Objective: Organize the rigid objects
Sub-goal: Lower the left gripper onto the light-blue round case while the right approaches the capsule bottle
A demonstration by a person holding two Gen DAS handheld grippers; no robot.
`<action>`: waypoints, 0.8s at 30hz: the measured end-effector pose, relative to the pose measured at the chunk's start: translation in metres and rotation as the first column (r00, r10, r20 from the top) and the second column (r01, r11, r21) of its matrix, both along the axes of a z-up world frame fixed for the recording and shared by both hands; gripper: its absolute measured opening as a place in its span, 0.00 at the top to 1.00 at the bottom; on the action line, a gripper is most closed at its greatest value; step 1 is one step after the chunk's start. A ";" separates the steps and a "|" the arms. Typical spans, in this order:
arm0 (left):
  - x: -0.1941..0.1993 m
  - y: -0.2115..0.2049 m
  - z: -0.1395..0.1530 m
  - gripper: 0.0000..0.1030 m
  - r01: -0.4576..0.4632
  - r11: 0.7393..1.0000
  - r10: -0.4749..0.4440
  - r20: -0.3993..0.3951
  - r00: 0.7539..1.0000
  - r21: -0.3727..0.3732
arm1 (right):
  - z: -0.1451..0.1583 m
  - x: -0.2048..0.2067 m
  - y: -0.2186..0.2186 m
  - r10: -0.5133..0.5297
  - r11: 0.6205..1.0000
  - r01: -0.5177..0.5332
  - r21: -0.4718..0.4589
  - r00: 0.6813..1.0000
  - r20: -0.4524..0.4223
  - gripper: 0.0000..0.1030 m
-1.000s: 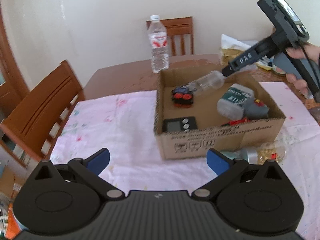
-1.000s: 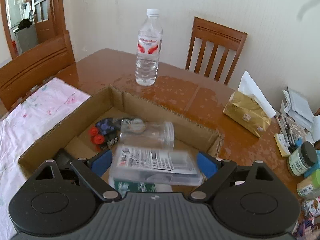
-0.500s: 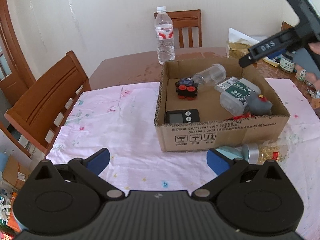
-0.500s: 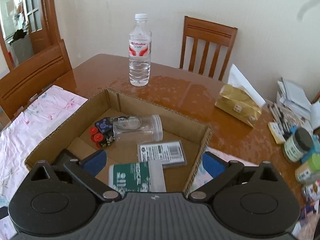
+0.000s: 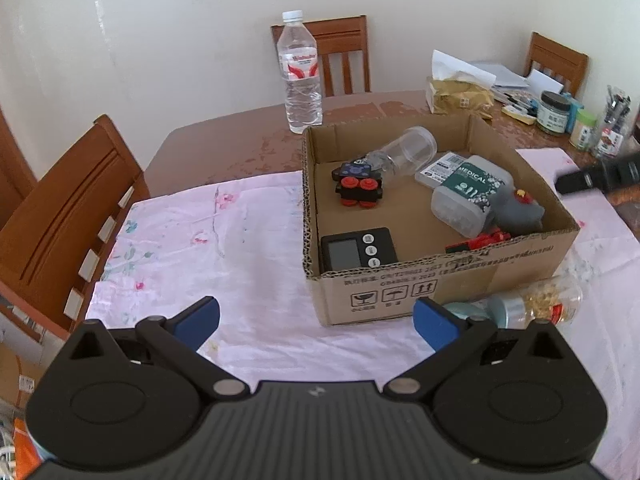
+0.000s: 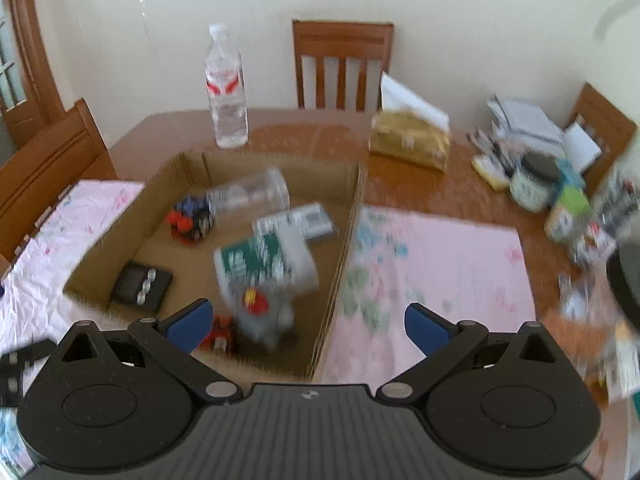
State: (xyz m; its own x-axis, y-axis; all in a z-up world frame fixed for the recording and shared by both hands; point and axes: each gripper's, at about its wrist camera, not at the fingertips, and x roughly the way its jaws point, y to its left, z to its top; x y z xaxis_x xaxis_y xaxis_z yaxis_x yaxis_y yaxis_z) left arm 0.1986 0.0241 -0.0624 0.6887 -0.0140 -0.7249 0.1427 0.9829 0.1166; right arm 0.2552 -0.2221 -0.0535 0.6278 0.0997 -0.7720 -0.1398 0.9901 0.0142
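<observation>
One cardboard box (image 5: 436, 280) sits on the pink flowered cloth (image 5: 200, 248) in the middle of the left wrist picture, and the cloth covers part of the brown bench (image 5: 224, 148). Inside the box I count one black timer (image 5: 358, 249) in the near left corner, one black block toy with red knobs (image 5: 359, 188) further back, one clear jar (image 5: 404, 152) lying on its side by the far wall, one clear tub with a green label (image 5: 466, 196) that reads "MEDICAL", one flat pack with a barcode (image 5: 440, 165) half under the tub, one gray toy (image 5: 520, 212) and one red toy (image 5: 480, 238) at the right. Outside, just in front of the box at lower right, one jar of gold bits (image 5: 536, 304) lies on its side, partly hidden by a blue finger.

One water bottle (image 5: 301, 76) stands upright behind the box, near a chair (image 5: 340, 56). One gold tissue pack (image 5: 458, 96) and some small jars sit at the upper right.

The left gripper (image 5: 316, 318) has its fingers wide apart and holds nothing. The right gripper (image 6: 306, 322) is also spread wide and holds nothing; its picture is blurry. It hangs over the box's right wall.
</observation>
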 end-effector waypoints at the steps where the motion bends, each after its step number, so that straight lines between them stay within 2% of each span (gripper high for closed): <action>1: 0.001 0.003 -0.001 0.01 0.006 1.000 -0.006 -0.001 1.000 0.000 | -0.004 -0.006 0.002 -0.014 1.000 0.014 0.003 1.000 -0.013 0.00; 4: 0.005 0.013 -0.005 0.01 0.023 1.000 -0.023 -0.007 1.000 -0.010 | -0.019 -0.021 0.011 -0.056 0.998 0.057 0.018 0.997 -0.049 0.00; 9: 0.011 0.027 -0.011 0.01 0.053 0.998 -0.054 -0.016 0.998 -0.020 | -0.040 -0.038 0.039 -0.110 0.993 0.112 0.027 0.993 -0.053 0.00; 13: 0.013 0.032 -0.014 0.01 0.090 0.996 -0.090 -0.022 0.996 -0.029 | -0.054 -0.038 0.065 -0.141 0.989 0.139 -0.047 0.989 -0.041 0.00; 15: 0.012 0.033 -0.016 0.01 0.105 0.994 -0.106 -0.028 0.994 -0.039 | -0.064 -0.035 0.072 -0.155 0.987 0.151 -0.058 0.986 -0.062 0.00; 18: 0.011 0.031 -0.019 0.01 0.122 0.991 -0.124 -0.042 0.991 -0.052 | -0.076 -0.032 0.074 -0.195 0.978 0.187 -0.092 0.978 -0.077 0.00; 22: 0.005 0.023 -0.022 0.01 0.131 0.990 -0.134 -0.053 0.990 -0.052 | -0.081 -0.035 0.060 -0.206 0.978 0.201 -0.052 0.974 -0.099 0.00; 24: 0.004 0.016 -0.024 0.01 0.122 0.991 -0.126 -0.062 0.990 -0.052 | -0.085 -0.035 0.053 -0.200 0.979 0.194 -0.064 0.974 -0.109 0.00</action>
